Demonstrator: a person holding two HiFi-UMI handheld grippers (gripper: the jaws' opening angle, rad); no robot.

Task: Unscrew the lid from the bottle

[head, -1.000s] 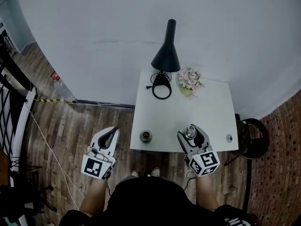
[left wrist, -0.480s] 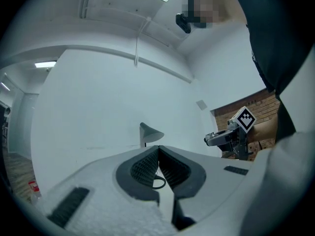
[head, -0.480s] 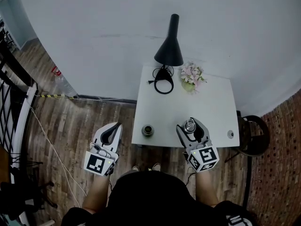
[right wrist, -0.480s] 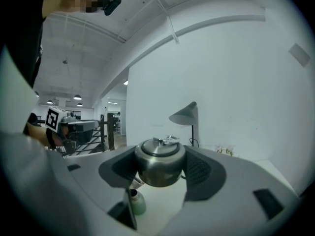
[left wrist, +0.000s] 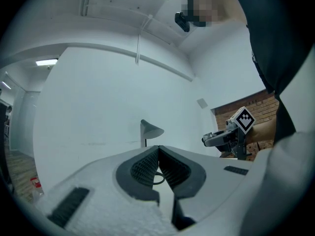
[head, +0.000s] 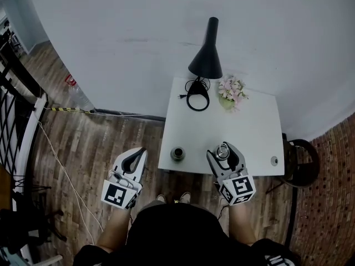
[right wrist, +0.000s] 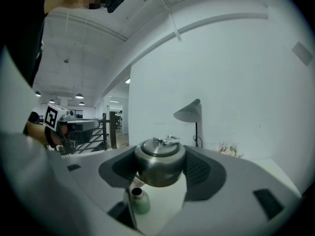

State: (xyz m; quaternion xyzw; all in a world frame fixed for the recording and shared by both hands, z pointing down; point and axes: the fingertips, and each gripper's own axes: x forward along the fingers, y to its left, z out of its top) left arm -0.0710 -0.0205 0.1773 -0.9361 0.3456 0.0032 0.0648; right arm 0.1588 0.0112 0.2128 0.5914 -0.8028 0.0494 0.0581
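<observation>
Your left hand-held gripper [head: 140, 153] hangs off the counter's [head: 244, 126] left side, over the wood floor [head: 100, 143]. Its jaws are pressed together with nothing in them.

Your right hand-held gripper [head: 224, 148] is over the counter's front edge. Its jaws stand wide and are clamped on the steel lid [right wrist: 160, 162], with a pad on each side of it. The lid is off the bottle [head: 177, 153] and not touching it.

The bottle stands upright on the counter near the front-left corner, between the two grippers, with its mouth open. In the right gripper view it has a green body and shows below and left of the lid.

A small round thing [head: 273, 160] sits at the counter's right edge, well apart from the bottle. It's too small to tell what it is, possibly a cap.

At the rear, a looped cable [head: 198, 101] lies at the foot of the black lamp [head: 206, 60]. The flowers [head: 233, 91] are just beside it on the right, close to the wall [head: 138, 37].
</observation>
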